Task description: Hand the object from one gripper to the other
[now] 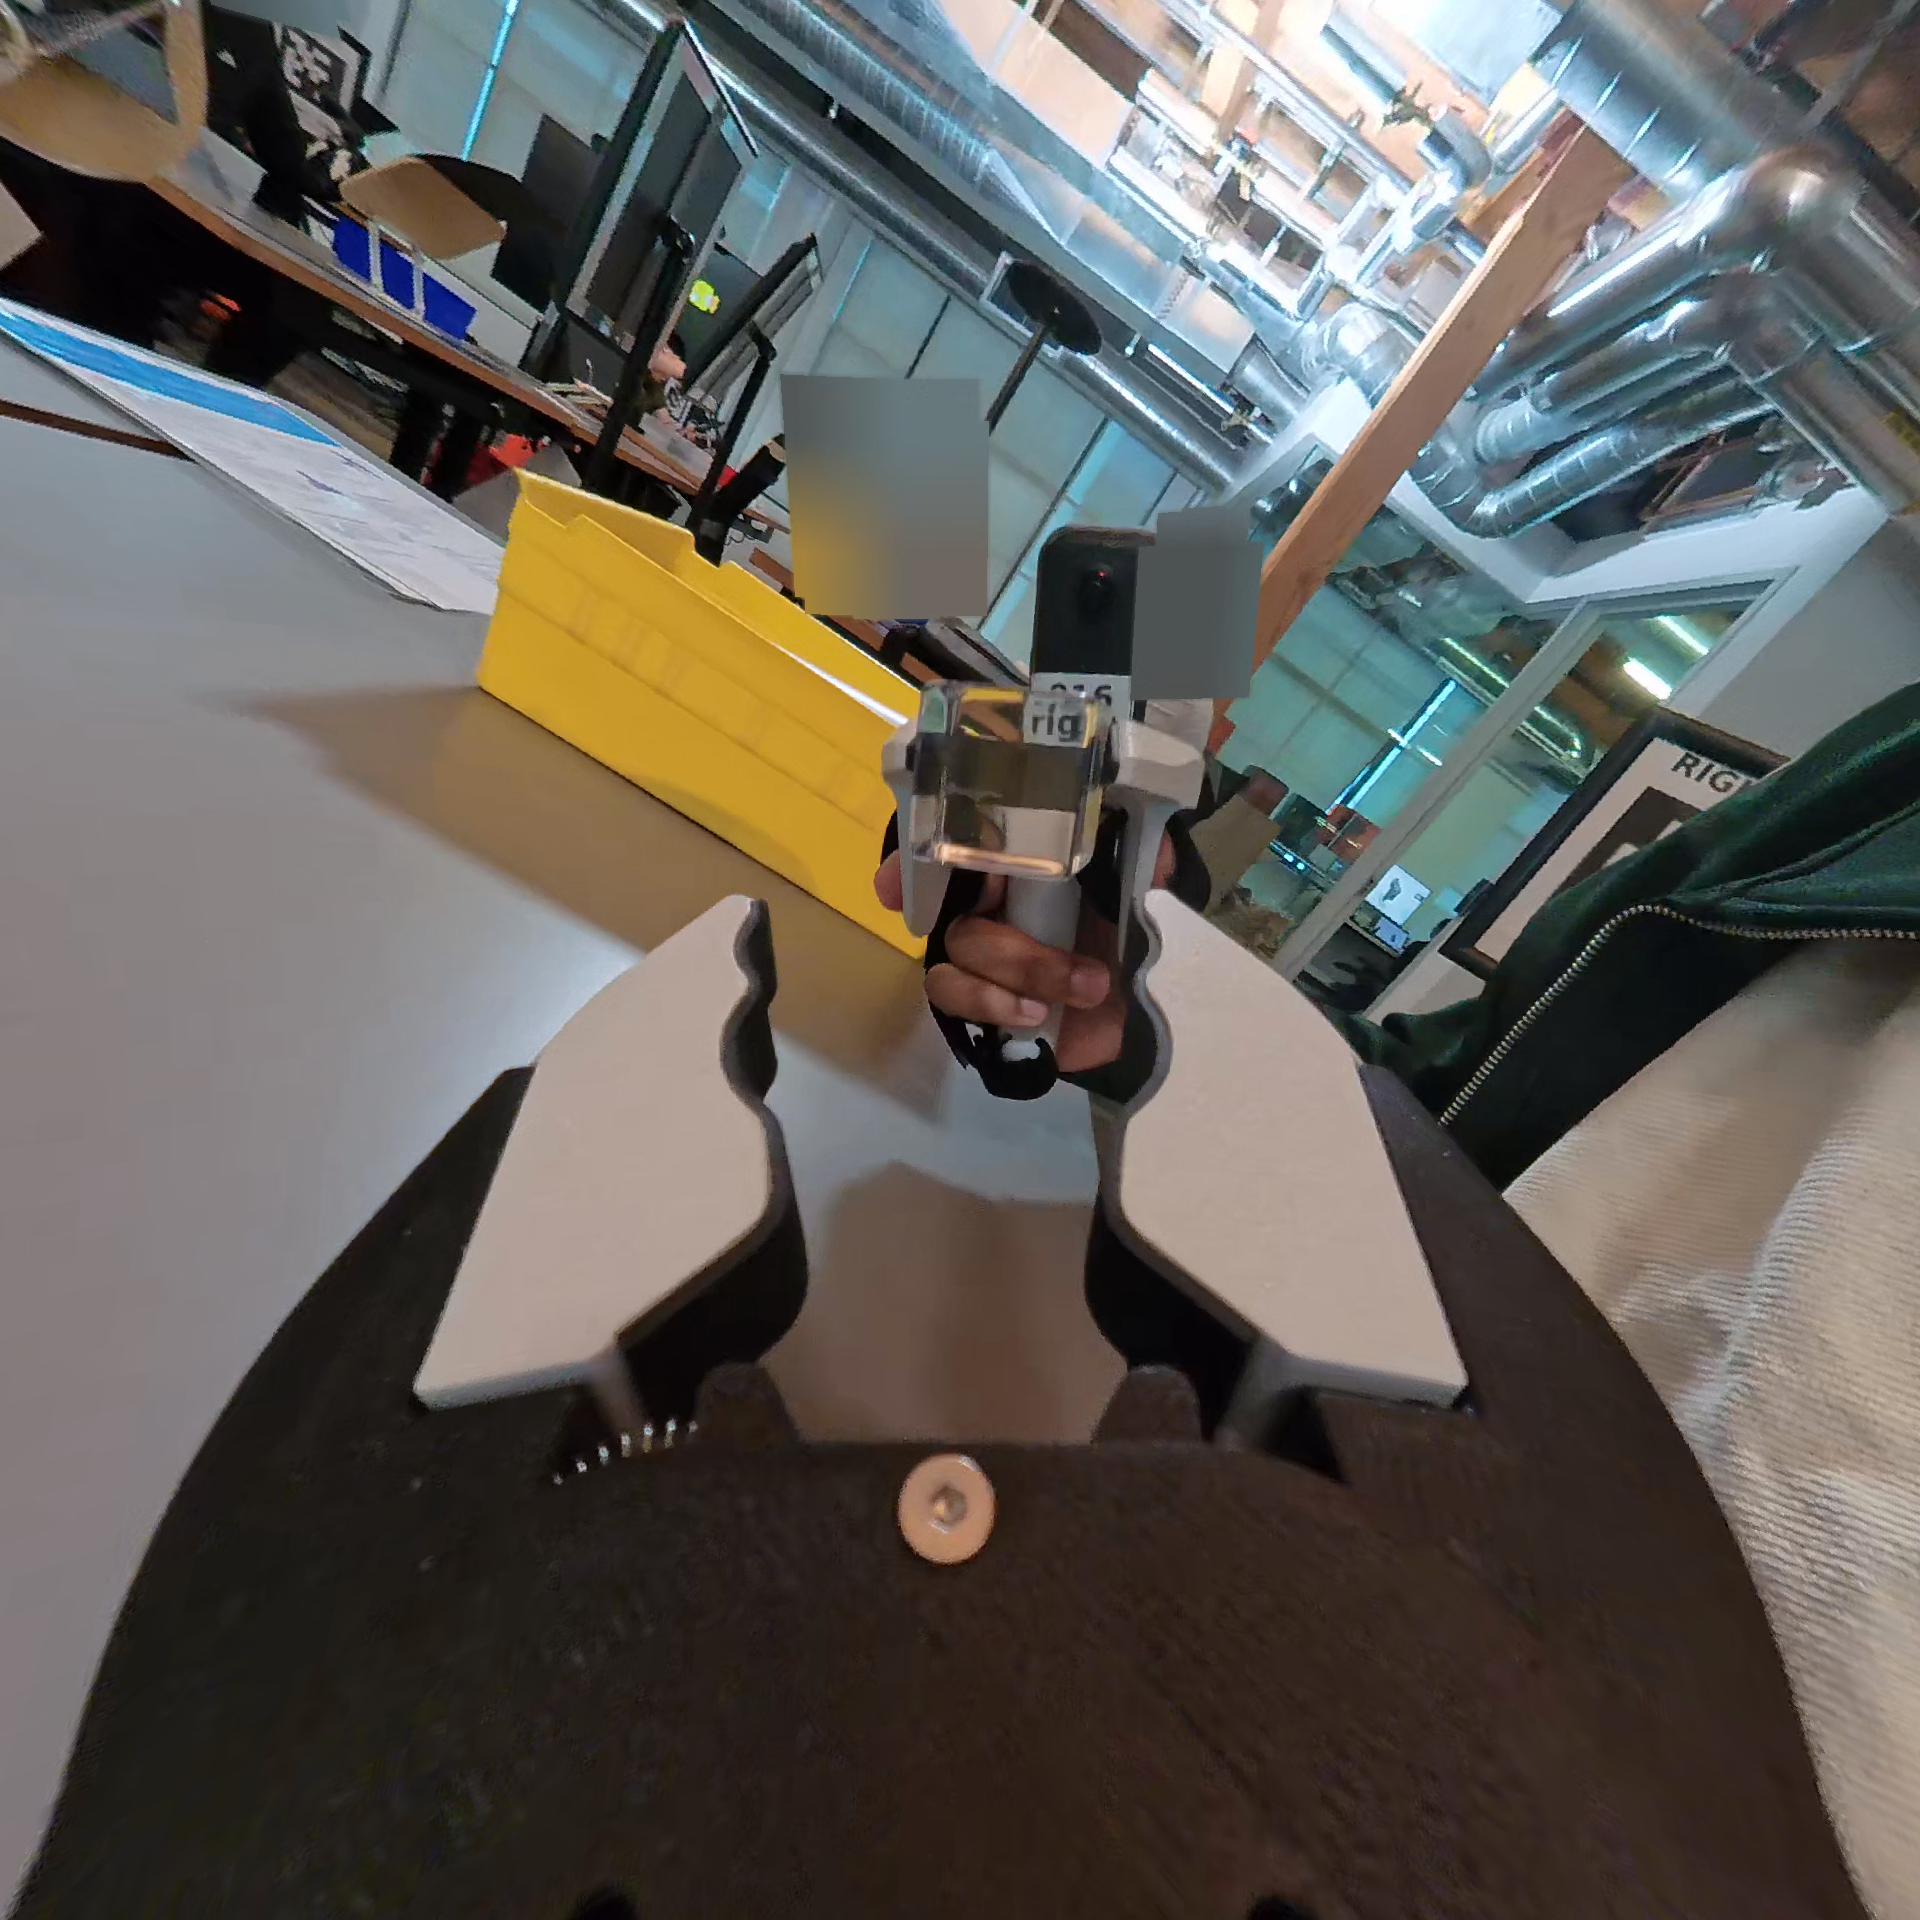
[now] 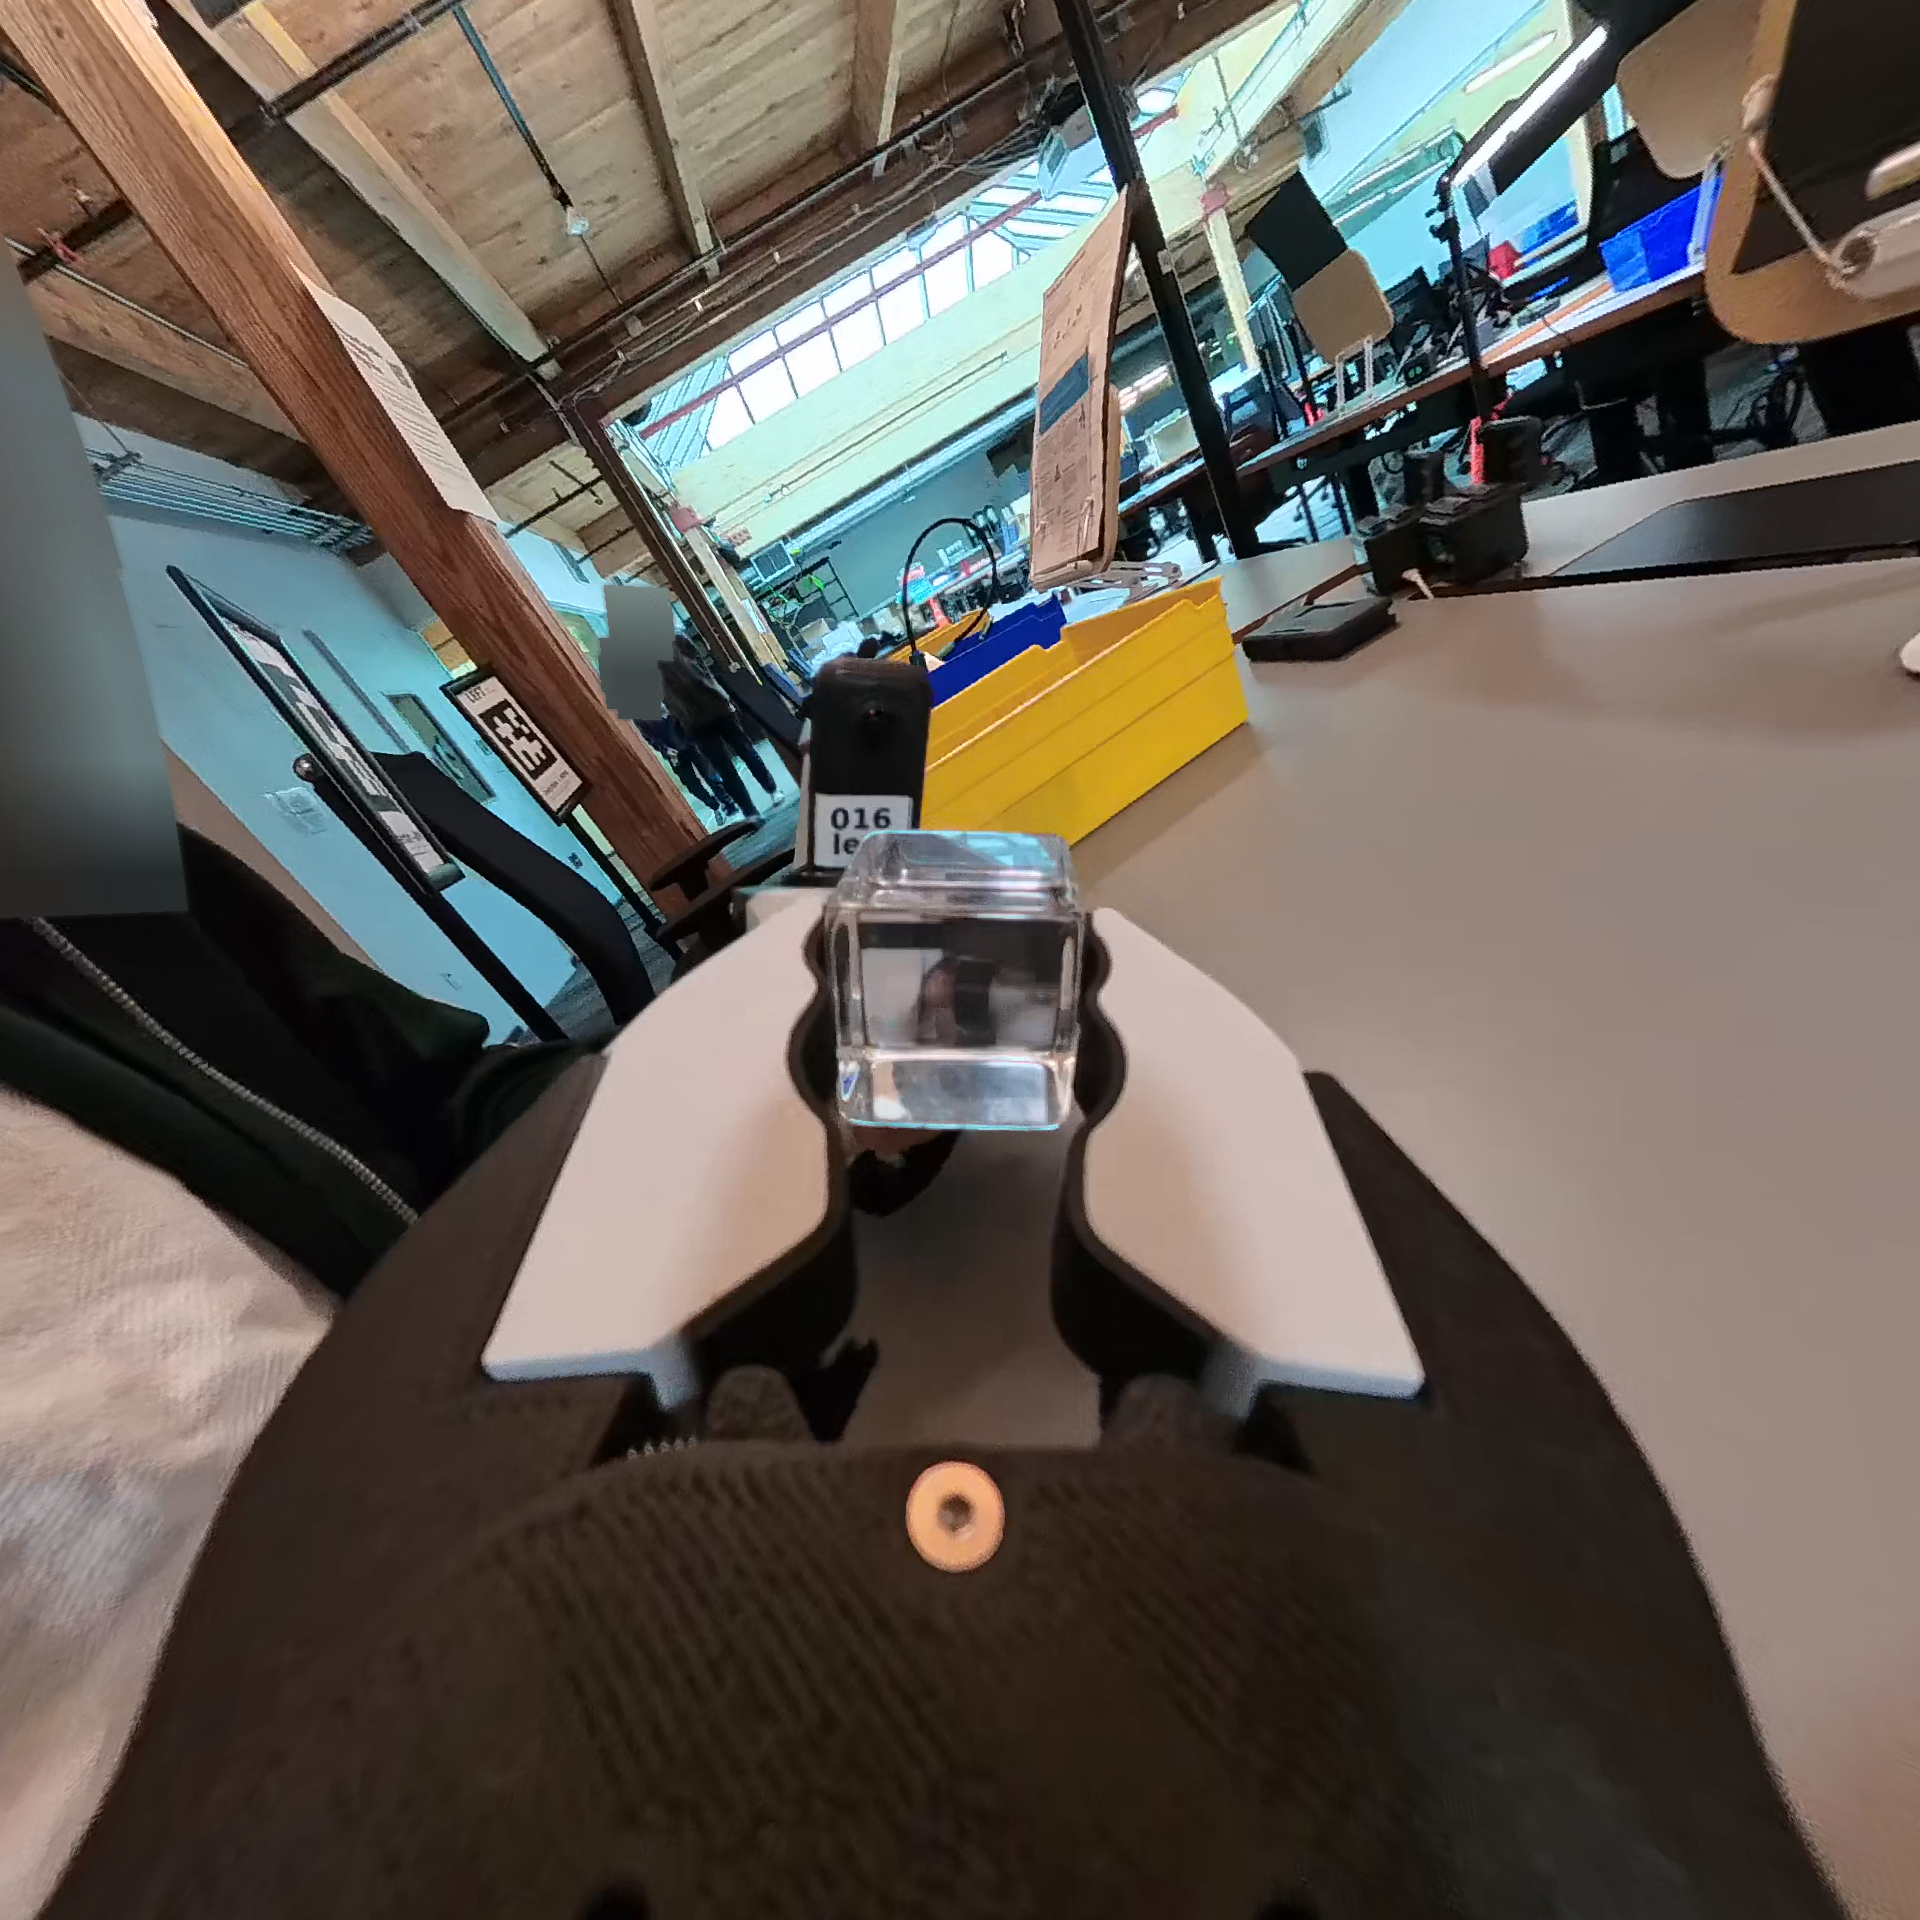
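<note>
**Clear cube clamped in the right gripper, left gripper spread and empty**

A clear cube [image 2: 954,1013] is seen at the centre of the right wrist view, pinched between the two white fingers [image 2: 717,1122] of the right gripper [image 2: 954,1029]; both side faces of the cube are pressed by the finger pads, and the cube is held above the grey table [image 2: 1558,935]. Just behind the cube, above centre in this frame, the left gripper's black camera [image 2: 868,743] is seen facing it, with a white sticker below the lens.

In the left wrist view the left gripper [image 1: 951,997] is shown with its fingers [image 1: 644,1143] spread apart and nothing between them. A little above centre of that frame the same cube [image 1: 1003,795] is seen in the clamped right gripper [image 1: 1003,821], whose handle is held by a hand [image 1: 1023,987]. The cube lies beyond the left fingertips, apart from them.

A yellow bin [image 1: 665,686] is seen on the table [image 1: 260,883] at left of centre in the left wrist view, and at upper right of centre in the right wrist view [image 2: 1091,717], with a blue bin [image 2: 1003,644] just behind it. A dark green zipped jacket [image 1: 1714,894] is shown at the right edge of the left wrist view
</note>
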`<state>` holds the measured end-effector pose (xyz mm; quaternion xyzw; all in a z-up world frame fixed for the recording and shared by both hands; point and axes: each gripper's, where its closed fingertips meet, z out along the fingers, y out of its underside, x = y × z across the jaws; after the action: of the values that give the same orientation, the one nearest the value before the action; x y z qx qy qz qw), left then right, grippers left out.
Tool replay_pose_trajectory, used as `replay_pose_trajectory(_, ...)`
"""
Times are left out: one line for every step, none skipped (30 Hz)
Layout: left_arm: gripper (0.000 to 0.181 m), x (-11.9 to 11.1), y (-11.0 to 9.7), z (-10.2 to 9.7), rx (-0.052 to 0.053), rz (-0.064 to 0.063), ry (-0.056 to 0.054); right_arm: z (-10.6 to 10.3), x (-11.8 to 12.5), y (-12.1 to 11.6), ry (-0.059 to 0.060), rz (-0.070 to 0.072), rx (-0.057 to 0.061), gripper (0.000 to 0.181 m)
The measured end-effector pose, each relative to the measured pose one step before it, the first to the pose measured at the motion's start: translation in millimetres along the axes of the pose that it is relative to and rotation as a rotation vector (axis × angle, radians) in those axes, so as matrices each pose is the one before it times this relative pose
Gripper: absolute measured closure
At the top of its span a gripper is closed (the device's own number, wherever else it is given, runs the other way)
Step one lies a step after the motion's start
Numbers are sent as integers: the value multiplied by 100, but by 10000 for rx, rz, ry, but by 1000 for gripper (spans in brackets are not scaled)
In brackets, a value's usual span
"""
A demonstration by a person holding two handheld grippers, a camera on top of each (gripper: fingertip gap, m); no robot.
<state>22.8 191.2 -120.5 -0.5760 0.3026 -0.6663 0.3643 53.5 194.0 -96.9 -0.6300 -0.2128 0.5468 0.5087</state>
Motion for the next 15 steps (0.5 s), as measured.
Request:
replay_pose_trajectory(113, -249, -226, -96, 100, 52, -89, 85, 329, 202, 37, -14, -102, 138)
replay_pose_trajectory(109, -314, -204, -90, 98, 65, -111, 136, 319, 233, 35, -10, -120, 138)
replay_pose_trajectory(102, -301, -190, -77, 104, 97, -80, 146, 255, 224, -3, 16, -108, 138)
replay_pose_trajectory(94, -233, -249, -23, 126, 146, -26, 139, 175, 98, -26, 53, -51, 138)
replay_pose_trajectory(89, -214, -248, 14, 90, 194, -17, 106, 71, -77, -42, 42, 26, 138)
replay_pose_trajectory(83, -185, -285, 60, 56, 245, -23, 85, -18, -223, -58, 6, 69, 138)
replay_pose_trajectory(78, -215, -369, 109, 56, 308, -90, 102, -37, -296, -61, -37, 67, 138)
replay_pose_trajectory(75, -185, -384, 150, 25, 369, -85, 124, 22, -252, -38, -83, 38, 138)
replay_pose_trajectory(73, -116, -335, 199, -22, 391, -63, 162, 136, -136, -6, -90, -9, 138)
replay_pose_trajectory(69, -101, -229, 214, -83, 433, -84, 174, 243, -29, 16, -60, -40, 138)
replay_pose_trajectory(61, 13, -144, 198, -100, 473, -33, 182, 288, 25, 15, -27, -39, 138)
replay_pose_trajectory(50, 45, -221, 188, -27, 421, -39, 154, 299, 35, 20, 16, -20, 138)
replay_pose_trajectory(37, -1, -330, 143, 71, 395, -115, 104, 291, -26, 28, 31, 14, 138)
replay_pose_trajectory(34, 151, -347, 27, 84, 449, -43, 48, 223, -168, 30, 11, 69, 137)
replay_pose_trajectory(34, 39, -469, -41, 155, 412, -162, -23, 159, -302, 40, -34, 112, 138)
